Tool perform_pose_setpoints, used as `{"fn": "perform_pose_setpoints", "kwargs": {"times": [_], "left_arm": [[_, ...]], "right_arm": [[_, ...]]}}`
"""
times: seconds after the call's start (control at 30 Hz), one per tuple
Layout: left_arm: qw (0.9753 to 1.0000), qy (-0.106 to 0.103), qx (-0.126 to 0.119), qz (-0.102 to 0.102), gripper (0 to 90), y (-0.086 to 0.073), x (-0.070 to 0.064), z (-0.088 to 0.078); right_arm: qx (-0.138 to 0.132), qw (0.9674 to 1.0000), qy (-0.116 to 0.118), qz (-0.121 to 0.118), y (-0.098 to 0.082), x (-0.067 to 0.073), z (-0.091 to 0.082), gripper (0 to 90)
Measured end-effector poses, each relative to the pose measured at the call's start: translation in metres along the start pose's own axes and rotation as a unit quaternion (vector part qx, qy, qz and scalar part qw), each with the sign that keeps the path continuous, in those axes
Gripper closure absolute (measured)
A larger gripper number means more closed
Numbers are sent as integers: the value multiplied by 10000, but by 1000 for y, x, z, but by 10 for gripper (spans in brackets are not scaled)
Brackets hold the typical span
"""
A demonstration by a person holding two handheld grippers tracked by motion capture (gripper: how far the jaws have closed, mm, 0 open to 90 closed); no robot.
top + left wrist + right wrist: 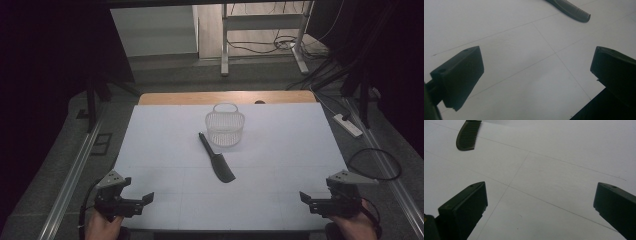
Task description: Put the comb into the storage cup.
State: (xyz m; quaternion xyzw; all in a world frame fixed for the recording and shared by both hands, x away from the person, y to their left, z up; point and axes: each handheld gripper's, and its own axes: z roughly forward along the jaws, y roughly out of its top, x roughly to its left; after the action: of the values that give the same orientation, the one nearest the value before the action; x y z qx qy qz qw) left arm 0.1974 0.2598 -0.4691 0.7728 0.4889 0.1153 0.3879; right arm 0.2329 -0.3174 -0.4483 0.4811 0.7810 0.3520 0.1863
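Resting low, both grippers' jaws apart

My left gripper (134, 201) and right gripper (314, 201): black blocky jaws, screw holes on top, grey three-cornered plates, black cables trailing.

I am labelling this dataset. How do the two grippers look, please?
Both are black two-jaw tools. The left gripper and the right gripper each carry a grey three-cornered plate on top. The jaws are blocky, with small holes near their tips. A dark cable trails from the left one.
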Motion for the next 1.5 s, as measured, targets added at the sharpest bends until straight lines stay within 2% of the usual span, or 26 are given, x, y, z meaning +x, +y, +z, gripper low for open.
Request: {"fn": "perform_pose_setpoints", "kwargs": {"times": [0.1, 0.13, 0.17, 0.47, 0.57, 0.73, 0.93, 1.03, 1.13, 1.5], "left_arm": [[9998, -173, 33, 39, 0, 3, 0, 5], [9998, -173, 33, 39, 0, 3, 0, 5], [9997, -224, 25, 101, 0, 5, -1, 7], [9996, -84, 30, 276, 0, 18, -9, 16], [9996, -141, 62, 230, 0, 23, -10, 20], [9993, -164, 200, 279, 0, 30, -12, 27], [9993, -158, 190, 288, 0, 37, -13, 34], [9995, -238, 173, 130, 0, 43, -11, 39], [9993, -305, 180, 92, 0, 47, -9, 42], [9989, -320, 294, 160, 0, 61, -10, 54]], "right_arm": [[17, 10000, 2, -19, 0, 0, 0, 0], [20, 10000, 3, -18, 0, 0, 0, 0], [24, 10000, 6, -16, 0, 0, 0, 0], [28, 10000, 16, -19, 1, 0, 1, 0], [35, 10000, 21, -19, 1, 0, 1, 0], [36, 10000, 26, -23, 1, 0, 1, 0], [33, 10000, 29, -34, 1, 0, 2, 0], [34, 10000, 27, -34, 1, 0, 2, 0], [36, 10000, 30, -36, 1, 0, 2, 0], [43, 10000, 38, -43, 1, 0, 2, 0]]}}
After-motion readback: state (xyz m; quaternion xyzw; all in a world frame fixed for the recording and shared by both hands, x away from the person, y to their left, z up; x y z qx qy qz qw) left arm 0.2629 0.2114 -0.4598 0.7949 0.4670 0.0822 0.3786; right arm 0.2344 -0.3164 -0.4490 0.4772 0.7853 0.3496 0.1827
